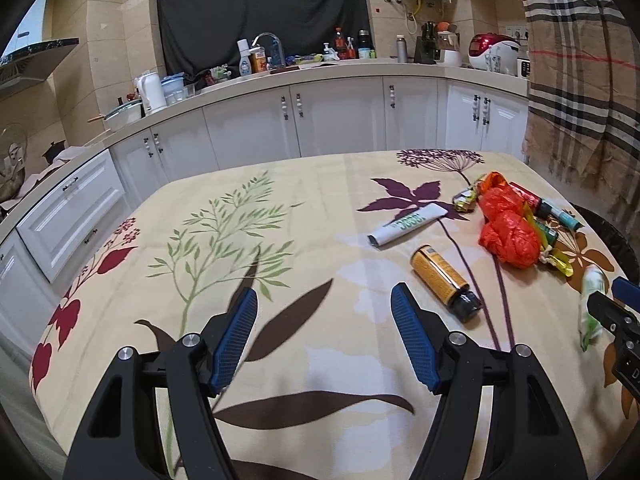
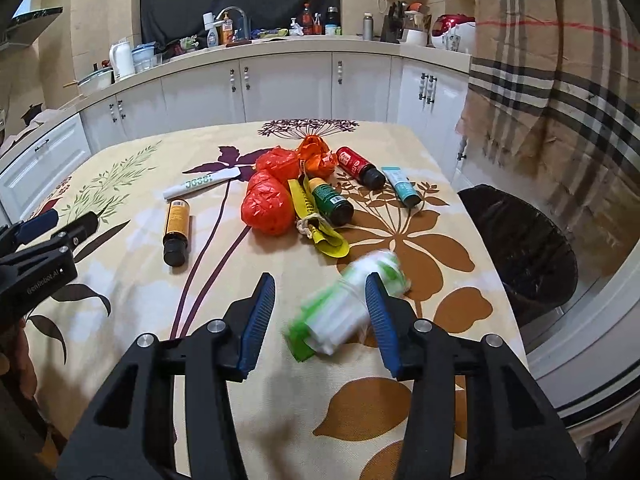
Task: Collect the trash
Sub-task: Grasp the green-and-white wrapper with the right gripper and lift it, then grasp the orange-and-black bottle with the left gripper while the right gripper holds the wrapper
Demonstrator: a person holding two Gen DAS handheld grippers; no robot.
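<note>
Right now the step in hand looks like picking up the first piece of trash near the bin (image 2: pixel 528 248), the dark-lined one just off the table's (image 2: pixel 280 420) right edge. The right gripper (image 2: pixel 320 300) stands open over the table, and a blurred green-and-white packet (image 2: pixel 348 304) lies between its jaws, against the right pad or very close to it; the left pad is clear of it, so nothing is clamped. The blur keeps me from telling whether the packet rests flat or is tumbling.

The left gripper (image 1: pixel 324 320) hangs open too, with only bare cloth between its fingers, farther from the bin than the rest of the trash.

Beyond the packet, away from the grippers, sits the main heap: orange bags (image 2: pixel 268 200), a yellow wrapper (image 2: pixel 316 220), a green bottle (image 2: pixel 332 200), a red bottle (image 2: pixel 360 168) and a teal tube (image 2: pixel 404 186). Farther from the bin lie an amber bottle (image 2: pixel 176 228) and a white tube (image 2: pixel 200 186).

Next, I judge, the right jaws must centre on the packet and close firmly before swinging toward the bin; the soft wrapper may slip or crumple.
</note>
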